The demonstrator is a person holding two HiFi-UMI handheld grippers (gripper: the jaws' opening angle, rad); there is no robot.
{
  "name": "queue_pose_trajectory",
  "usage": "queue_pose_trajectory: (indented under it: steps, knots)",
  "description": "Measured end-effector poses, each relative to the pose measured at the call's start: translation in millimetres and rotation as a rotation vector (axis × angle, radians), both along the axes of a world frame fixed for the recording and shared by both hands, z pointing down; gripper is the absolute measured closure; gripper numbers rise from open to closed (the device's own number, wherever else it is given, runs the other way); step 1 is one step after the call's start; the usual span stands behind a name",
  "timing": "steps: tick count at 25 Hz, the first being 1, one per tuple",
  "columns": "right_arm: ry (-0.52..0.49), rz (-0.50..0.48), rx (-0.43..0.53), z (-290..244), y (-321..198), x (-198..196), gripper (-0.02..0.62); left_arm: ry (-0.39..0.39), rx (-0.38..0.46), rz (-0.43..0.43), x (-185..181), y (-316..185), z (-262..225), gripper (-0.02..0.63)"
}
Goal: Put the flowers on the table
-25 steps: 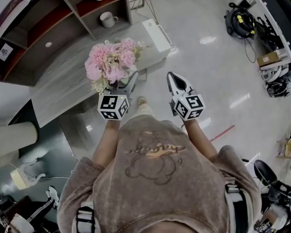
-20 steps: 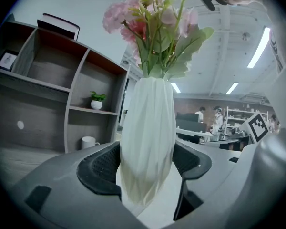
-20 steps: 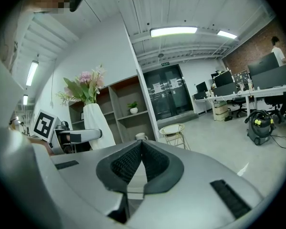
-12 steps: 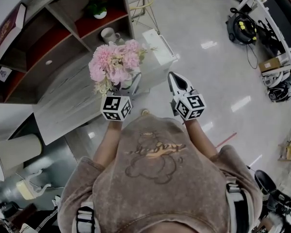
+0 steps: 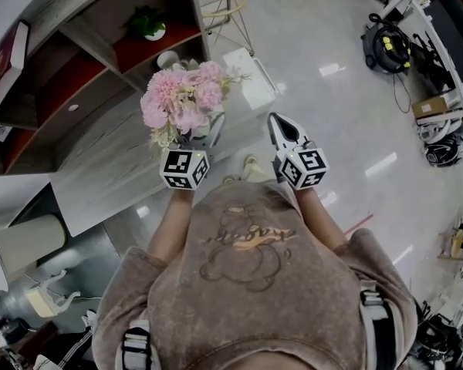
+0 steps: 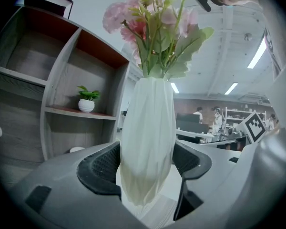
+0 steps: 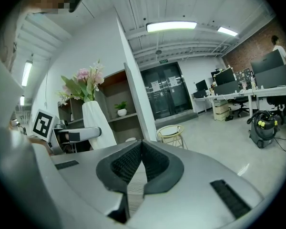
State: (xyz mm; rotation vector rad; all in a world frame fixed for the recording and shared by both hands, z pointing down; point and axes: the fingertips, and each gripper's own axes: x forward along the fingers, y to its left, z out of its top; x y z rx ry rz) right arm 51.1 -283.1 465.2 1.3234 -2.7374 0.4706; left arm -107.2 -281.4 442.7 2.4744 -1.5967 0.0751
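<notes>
one vase (image 6: pixel 145 137) of pink flowers (image 5: pixel 181 102)

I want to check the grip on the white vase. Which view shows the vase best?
The left gripper view: the vase fills the centre, clamped between the jaws. In the head view the pink flowers hide nearly all of it. The right gripper view shows it small, from the side, at left.

Vase (image 6: pixel 145 137) mostly hidden beneath flowers (image 5: pixel 181 102) from above, bloom tops cropped in left gripper view
</notes>
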Motion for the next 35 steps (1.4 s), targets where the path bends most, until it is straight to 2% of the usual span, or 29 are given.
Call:
queue_pose_trajectory:
  steps: [7,12,22,35]
  knots:
    - [0.013,-0.038,0.008,-2.9,-33.7,1.6,0.595,-0.029,0.005,-0.051,-7.5,-31.9,17.6,0.252]
    - [0.029,-0.050,0.007,-1.4,-46.0,8.6,0.595,-0.018,-0.003,-0.074,-9.0,-46.7,38.4,0.252]
    - [0.076,-0.061,-0.020,16.3,-68.2,19.8,0.595,-0.053,-0.018,-0.088,-13.0,-84.8,82.7,0.252]
    - [0.104,-0.054,-0.045,25.2,-83.9,23.8,0.595,-0.084,-0.069,-0.097,-14.1,-110.5,122.9,0.252]
